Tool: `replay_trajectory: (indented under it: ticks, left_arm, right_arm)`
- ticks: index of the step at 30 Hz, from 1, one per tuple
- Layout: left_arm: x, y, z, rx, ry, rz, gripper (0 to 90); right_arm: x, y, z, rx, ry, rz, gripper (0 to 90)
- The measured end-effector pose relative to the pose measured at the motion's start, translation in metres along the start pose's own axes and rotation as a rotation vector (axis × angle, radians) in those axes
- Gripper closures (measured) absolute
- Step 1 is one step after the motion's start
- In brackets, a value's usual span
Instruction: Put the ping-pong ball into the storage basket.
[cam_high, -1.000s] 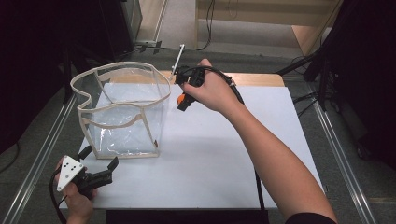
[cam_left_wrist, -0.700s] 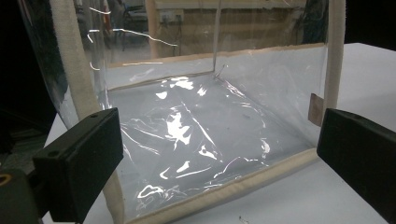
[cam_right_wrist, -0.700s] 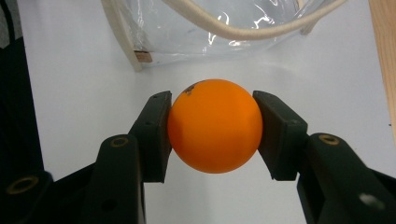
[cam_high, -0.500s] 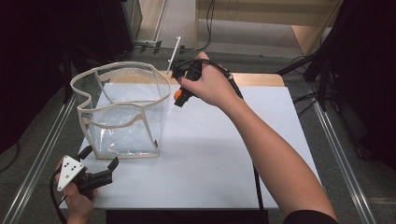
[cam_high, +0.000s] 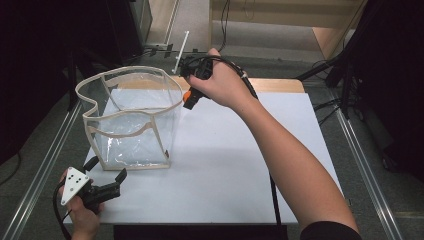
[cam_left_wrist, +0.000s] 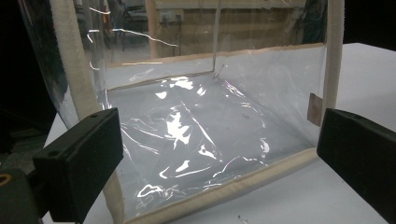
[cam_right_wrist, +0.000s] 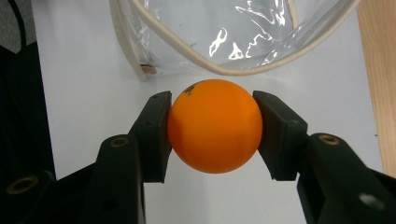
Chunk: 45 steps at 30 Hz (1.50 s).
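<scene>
An orange ball (cam_right_wrist: 215, 125) sits clamped between the black jaws of my right gripper (cam_right_wrist: 213, 133), which is shut on it. In the high view the ball (cam_high: 188, 99) hangs above the white table just right of the clear bag's rim, and the right gripper (cam_high: 190, 97) points down at the back of the table. The clear plastic bag (cam_high: 131, 117) with cream edging stands upright and open on the table's left half; its rim (cam_right_wrist: 243, 67) curves just beyond the ball. My left gripper (cam_high: 106, 172) rests near the front left corner, open, facing the bag's front wall (cam_left_wrist: 201, 135).
The white table top (cam_high: 240, 150) stretches to the right of the bag. A wooden strip (cam_high: 275, 85) runs along its back edge. Metal rails (cam_high: 45, 165) flank the table on both sides, and cables (cam_high: 330, 107) lie on the floor at the right.
My right hand has risen a little with the ball and drifted toward the back, staying beside the bag's rim. The left gripper and the bag have not moved.
</scene>
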<state>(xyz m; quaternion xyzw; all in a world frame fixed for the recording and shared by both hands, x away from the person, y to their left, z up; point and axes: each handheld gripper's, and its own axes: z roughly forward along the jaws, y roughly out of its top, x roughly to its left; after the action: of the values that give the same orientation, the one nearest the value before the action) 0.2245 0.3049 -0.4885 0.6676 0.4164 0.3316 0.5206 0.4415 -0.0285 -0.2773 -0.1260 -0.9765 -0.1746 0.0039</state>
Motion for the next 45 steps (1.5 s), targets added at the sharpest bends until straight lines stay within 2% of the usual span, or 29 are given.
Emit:
replay_trajectory:
  ticks: [7, 21, 33, 45]
  left_arm:
    - [0.0, 0.0, 0.0, 0.004, -0.003, 0.002, 0.8]
    - [0.0, 0.0, 0.0, 0.004, -0.003, 0.006, 0.9]
    - [0.0, 0.0, 0.0, 0.003, -0.005, 0.005, 0.8]
    - [0.001, 0.0, 0.001, 0.001, -0.006, 0.003, 0.8]
  right_arm:
    - [0.0, 0.007, -0.004, 0.008, 0.006, -0.013, 47.9]
    - [0.003, 0.022, -0.014, -0.01, -0.001, -0.036, 47.9]
    - [0.005, 0.035, -0.011, -0.018, -0.002, -0.043, 47.8]
    - [0.004, 0.046, 0.002, -0.009, 0.0, -0.051, 47.8]
